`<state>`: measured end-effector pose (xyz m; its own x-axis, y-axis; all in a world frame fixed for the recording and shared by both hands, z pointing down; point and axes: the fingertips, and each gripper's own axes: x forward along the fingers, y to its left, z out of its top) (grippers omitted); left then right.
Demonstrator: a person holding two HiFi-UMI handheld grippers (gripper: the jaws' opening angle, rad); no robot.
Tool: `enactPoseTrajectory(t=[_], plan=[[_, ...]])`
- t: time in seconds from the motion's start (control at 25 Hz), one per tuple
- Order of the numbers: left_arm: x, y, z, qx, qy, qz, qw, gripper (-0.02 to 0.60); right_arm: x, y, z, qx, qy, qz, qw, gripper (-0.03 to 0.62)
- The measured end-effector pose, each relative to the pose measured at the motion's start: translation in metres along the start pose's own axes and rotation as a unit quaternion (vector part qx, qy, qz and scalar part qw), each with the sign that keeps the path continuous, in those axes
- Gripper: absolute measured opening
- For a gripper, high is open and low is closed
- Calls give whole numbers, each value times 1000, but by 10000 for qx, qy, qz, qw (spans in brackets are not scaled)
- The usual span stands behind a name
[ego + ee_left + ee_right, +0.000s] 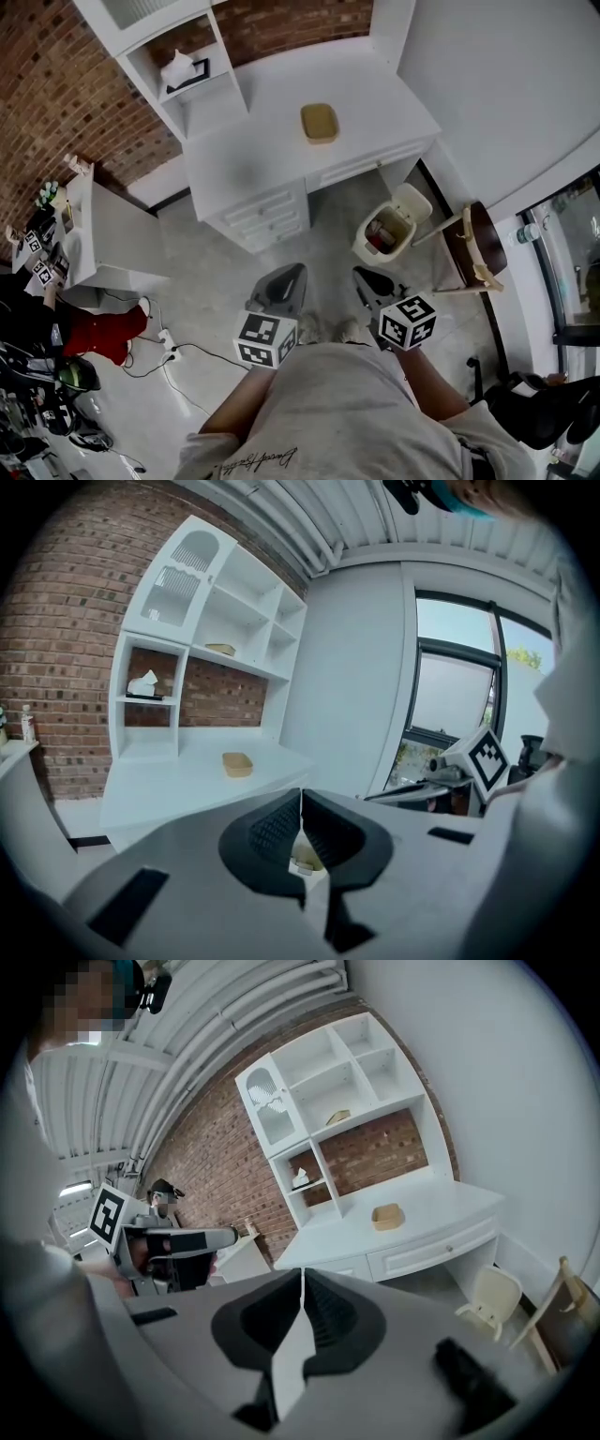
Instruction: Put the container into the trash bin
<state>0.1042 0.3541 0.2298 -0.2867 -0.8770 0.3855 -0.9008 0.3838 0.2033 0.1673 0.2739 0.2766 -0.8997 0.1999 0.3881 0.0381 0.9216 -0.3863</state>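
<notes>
Holding both tools low and close to the body. Left gripper (296,272): jaws together, nothing between them. Right gripper (362,275): the same, tips meeting and empty.

Container (319,122) lies well ahead of both sets of tips, on the white desk (272,155), a little right of the left gripper's line. Trash bin (369,249) stands on the floor much nearer, just ahead of the right gripper and slightly to its right, lid up, something red inside.

Count: one container, one trash bin, two grippers.

Handling, as judged: a small, shallow tan tray that appears empty, so probably light. The walls look thin and may flex or crumple under a hard squeeze. The best hold seems to be one jaw inside and one outside a long wall, pinching the rim. A flat grasp across the whole width looks less sure, and it may skid on the smooth desktop if nudged first.
</notes>
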Motion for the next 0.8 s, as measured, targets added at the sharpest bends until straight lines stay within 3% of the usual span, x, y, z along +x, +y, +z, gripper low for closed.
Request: enactPoseTrajectory(t=[0.24,0.48,0.8], plan=[[-1,29,13,207,-35,-144,9997,17,26,13,6,7,-40,-125,9999,31],[-7,51,21,173,-71,-346,9992,17,52,36,22,-207,-88,-150,9996,31],[6,61,25,181,-79,-451,9988,17,66,30,27,-171,-7,-147,9997,31]])
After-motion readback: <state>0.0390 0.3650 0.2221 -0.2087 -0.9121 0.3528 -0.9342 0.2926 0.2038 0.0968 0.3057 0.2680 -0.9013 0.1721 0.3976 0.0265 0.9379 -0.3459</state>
